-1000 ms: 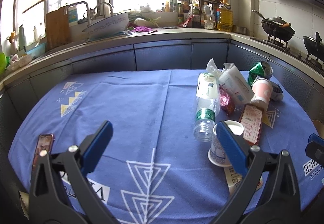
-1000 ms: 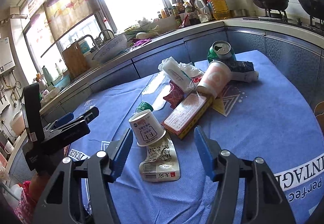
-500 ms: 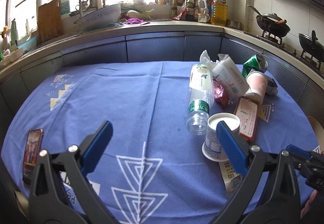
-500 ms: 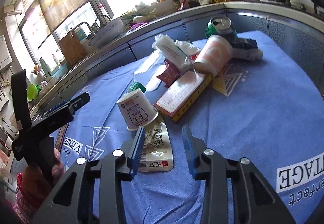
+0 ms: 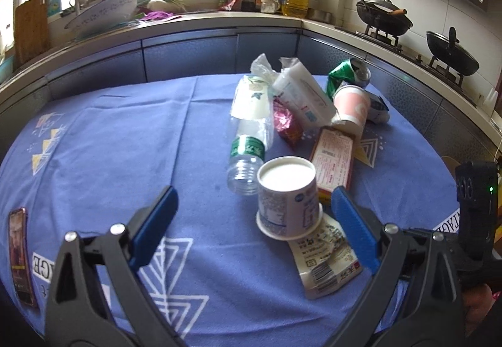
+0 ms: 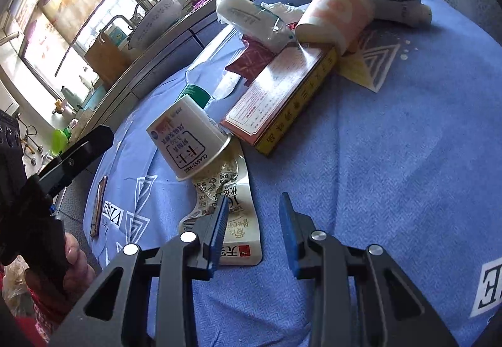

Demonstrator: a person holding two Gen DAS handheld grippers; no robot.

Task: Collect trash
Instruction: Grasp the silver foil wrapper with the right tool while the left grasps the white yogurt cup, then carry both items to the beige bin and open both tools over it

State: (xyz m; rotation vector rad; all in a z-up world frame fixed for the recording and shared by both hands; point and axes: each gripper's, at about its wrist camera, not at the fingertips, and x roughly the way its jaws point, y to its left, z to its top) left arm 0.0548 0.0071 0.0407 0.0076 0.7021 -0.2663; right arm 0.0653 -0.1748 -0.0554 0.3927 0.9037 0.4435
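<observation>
An upturned white paper cup (image 5: 287, 199) (image 6: 188, 140) stands on a flat printed pouch (image 5: 326, 259) (image 6: 232, 221) on the blue tablecloth. My left gripper (image 5: 253, 191) is wide open just short of the cup, with nothing between its fingers. My right gripper (image 6: 254, 198) hangs low over the cloth with its jaws narrowed but apart. Its left pad sits over the pouch's right edge, and only cloth shows in the gap. Behind lie a clear bottle (image 5: 249, 140), a pink box (image 5: 334, 159), a pink cup (image 5: 351, 105), a tissue pack (image 5: 304, 94) and a green can (image 5: 345, 74).
A phone (image 5: 18, 256) (image 6: 98, 206) lies near the table's left edge. Counters wrap around the table, with a sink and basin (image 5: 103, 14) at the back and pans on a stove (image 5: 382, 21) at the right. A hand (image 6: 75, 256) holds the left gripper.
The right jaws have narrowed from wide, and that gripper has sunk toward the pouch. The left gripper has tipped down and come closer to the white cup.
</observation>
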